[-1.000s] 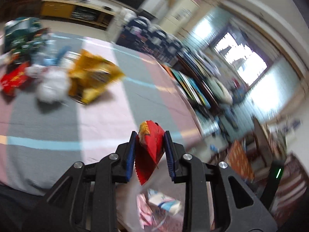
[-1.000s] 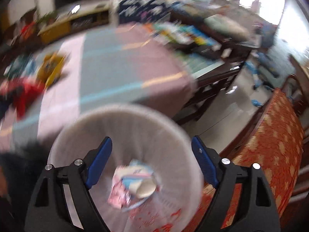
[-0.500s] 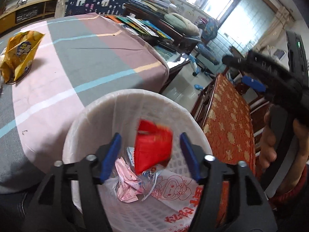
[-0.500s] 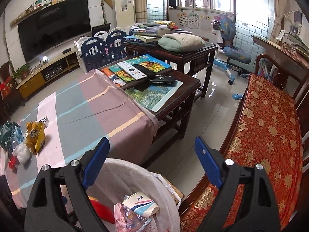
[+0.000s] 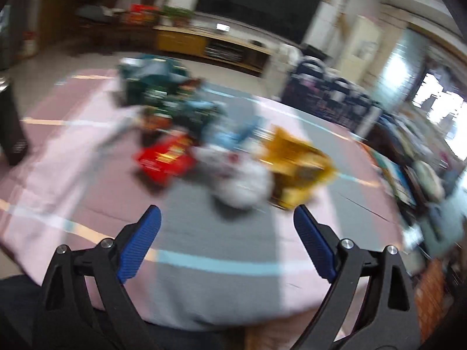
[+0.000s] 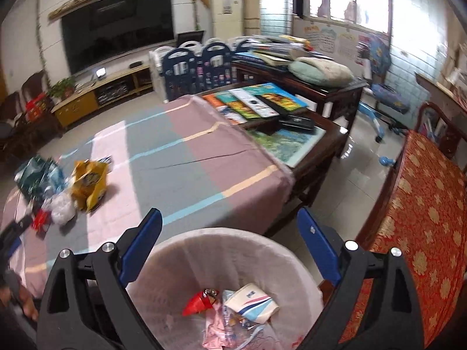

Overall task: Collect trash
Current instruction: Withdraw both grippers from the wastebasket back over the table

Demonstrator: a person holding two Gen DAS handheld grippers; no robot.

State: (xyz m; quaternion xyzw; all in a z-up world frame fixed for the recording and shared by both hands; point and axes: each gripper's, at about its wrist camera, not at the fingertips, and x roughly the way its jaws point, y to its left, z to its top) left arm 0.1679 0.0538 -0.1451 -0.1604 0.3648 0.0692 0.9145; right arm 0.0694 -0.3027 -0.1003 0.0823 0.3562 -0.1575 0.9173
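The trash pile lies on the striped tablecloth: a red wrapper, a white crumpled bag, a yellow snack bag and green bags, all blurred. My left gripper points at the pile from the near side, jaws opening wide with nothing between them. My right gripper hangs above the white bin, jaws opening and empty. In the bin lie a red wrapper, a paper cup and pink wrappers. The yellow snack bag also shows at far left.
A dark wooden table with books and remotes adjoins the cloth on the right. A red patterned seat stands right of the bin. A black upright object is at the table's left edge. A hand shows at lower left.
My left gripper let go of the red wrapper over the bin, opened wide and swung back to face the pile on the table. The red wrapper now lies in the bin.
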